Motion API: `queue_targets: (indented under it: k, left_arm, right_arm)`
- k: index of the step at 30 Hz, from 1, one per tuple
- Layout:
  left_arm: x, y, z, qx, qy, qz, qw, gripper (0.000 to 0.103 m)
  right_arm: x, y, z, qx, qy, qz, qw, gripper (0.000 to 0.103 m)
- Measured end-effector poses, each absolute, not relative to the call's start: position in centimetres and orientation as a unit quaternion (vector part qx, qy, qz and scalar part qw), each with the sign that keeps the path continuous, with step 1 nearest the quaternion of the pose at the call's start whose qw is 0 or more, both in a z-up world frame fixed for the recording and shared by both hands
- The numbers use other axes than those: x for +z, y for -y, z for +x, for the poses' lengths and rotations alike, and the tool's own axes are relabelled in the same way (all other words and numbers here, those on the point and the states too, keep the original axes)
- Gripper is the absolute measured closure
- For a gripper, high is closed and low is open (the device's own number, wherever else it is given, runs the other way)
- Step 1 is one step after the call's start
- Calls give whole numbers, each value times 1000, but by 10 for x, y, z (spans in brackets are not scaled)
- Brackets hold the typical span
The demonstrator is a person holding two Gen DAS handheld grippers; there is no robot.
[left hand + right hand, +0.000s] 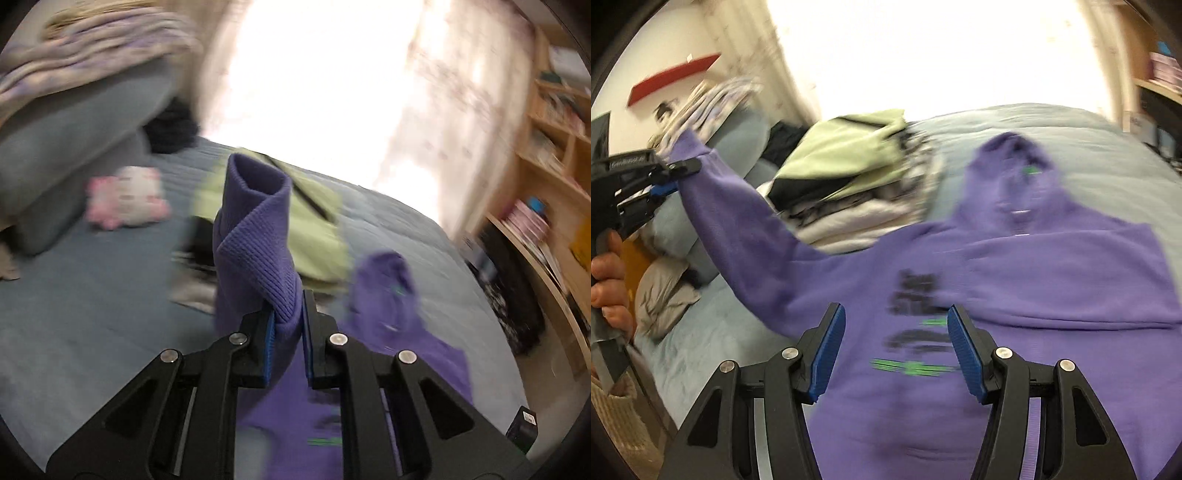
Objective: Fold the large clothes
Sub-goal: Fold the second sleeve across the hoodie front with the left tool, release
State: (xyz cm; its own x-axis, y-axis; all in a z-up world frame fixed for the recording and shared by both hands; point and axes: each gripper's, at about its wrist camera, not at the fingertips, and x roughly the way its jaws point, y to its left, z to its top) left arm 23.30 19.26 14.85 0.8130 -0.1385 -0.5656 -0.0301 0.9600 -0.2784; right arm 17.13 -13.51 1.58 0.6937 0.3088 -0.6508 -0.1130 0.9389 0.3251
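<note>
A purple hoodie with black and green print lies front up on the blue bed, hood toward the far side. My left gripper is shut on the ribbed cuff of its sleeve and holds it raised. From the right wrist view the left gripper shows at the left edge, sleeve stretched up to it. My right gripper is open and empty above the hoodie's chest print.
A stack of folded clothes with a light green garment on top sits on the bed beyond the hoodie. Pillows and a pink-and-white plush lie at the left. A wooden bookshelf stands on the right.
</note>
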Motion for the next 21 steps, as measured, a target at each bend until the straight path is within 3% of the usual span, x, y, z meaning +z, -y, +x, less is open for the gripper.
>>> queue_targets:
  k: [4,12,13,16,17,21]
  left_arm:
    - [117,-88,255,-79,-348,-115,927,93]
    - [-12,52,258,-104,-451,-51,885,87]
    - [-22,58,257,-107,-462,-54,879,81]
    - [-40,69,248,-127,-479,-63,866,42]
    - [-40,68,245,-130,-473,-65,869,38]
    - [-30,69,240,-123,-451,-52,883,38]
  right_arm:
    - [10,229,152,71,-370,160,912,44]
    - [-34,355,128,25,-401,209,892,44]
    - [-39,366,125,27,-402,215,890,44]
    - [-47,382,117,32,-401,227,887,44]
    - [-49,386,115,35,-401,231,886,44]
    - [-59,383,119,51,-404,239,882,44]
